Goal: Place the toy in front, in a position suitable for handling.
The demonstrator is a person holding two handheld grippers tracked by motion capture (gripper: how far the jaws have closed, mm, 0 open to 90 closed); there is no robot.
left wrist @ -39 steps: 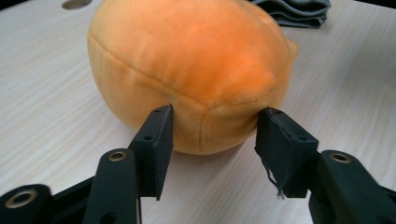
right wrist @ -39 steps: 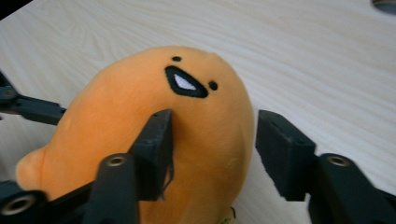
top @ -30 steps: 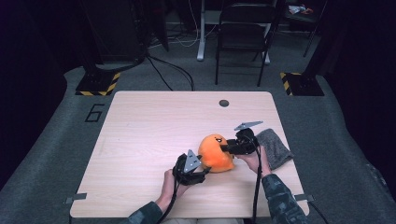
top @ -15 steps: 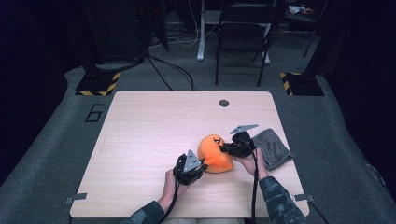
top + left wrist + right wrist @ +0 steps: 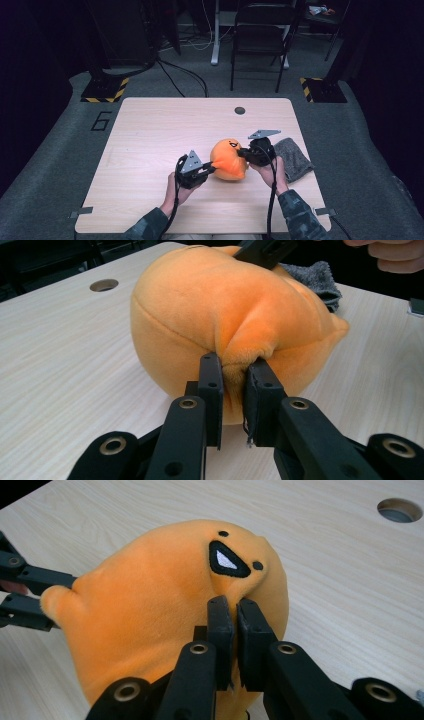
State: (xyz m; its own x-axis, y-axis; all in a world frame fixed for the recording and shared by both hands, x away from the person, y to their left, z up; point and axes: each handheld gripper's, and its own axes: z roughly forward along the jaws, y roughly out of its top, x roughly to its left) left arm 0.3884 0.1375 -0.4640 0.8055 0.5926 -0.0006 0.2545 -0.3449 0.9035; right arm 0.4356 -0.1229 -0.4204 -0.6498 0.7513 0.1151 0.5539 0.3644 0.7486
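An orange plush toy (image 5: 229,159) with a small black face lies near the table's front right. My left gripper (image 5: 212,170) pinches a fold of its fabric from the left; in the left gripper view the gripper (image 5: 235,375) squeezes orange plush (image 5: 210,300) between its pads. My right gripper (image 5: 241,152) grips it from the right, and in the right gripper view this gripper (image 5: 232,607) is shut on a fold just below the plush's face (image 5: 227,560). Both pairs of jaws have just been closing on the toy.
A grey cloth (image 5: 292,157) lies right of the toy, by the table's right edge. The light wooden table (image 5: 150,135) has a round cable hole (image 5: 240,110) at the back. A black chair (image 5: 260,45) and cables stand on the floor beyond.
Both grippers have closed on the orange plush, one at each side. The right hand has drawn in slightly to the left and up, and the toy now looks stretched between them.
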